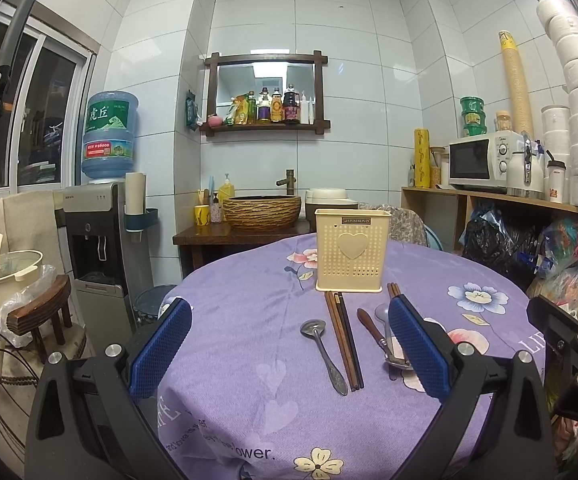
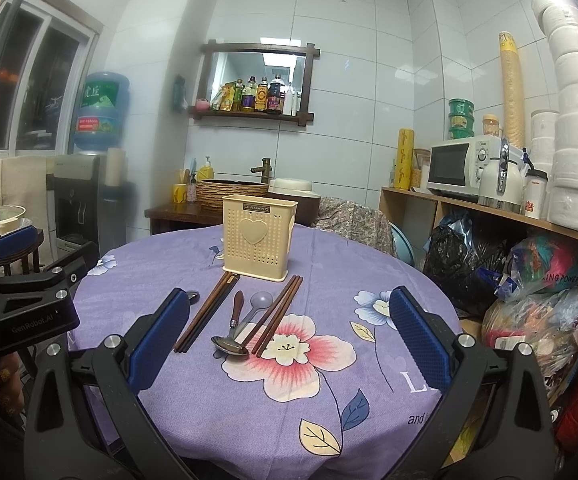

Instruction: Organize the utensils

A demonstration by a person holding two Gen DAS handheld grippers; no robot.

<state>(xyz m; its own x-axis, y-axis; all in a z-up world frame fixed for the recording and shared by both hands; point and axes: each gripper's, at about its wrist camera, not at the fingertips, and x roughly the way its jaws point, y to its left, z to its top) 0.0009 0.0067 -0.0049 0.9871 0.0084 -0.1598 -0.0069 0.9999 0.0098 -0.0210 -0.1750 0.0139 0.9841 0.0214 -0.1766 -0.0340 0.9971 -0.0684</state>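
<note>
Both the left gripper and right gripper hover wide apart, empty; chopsticks and spoons lie mid-frame before the cream holder, one spoon possibly plastic.

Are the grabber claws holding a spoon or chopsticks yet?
No, nothing is held. The left gripper and right gripper are both open above the table, and the utensils lie on the cloth.

A purple cloth with pink, blue and cream flowers covers the tabletop. The holder at centre frame is cream, perforated, with a heart. Brown chopsticks and silver spoons lie below it. Tongs' pads are blue.
</note>
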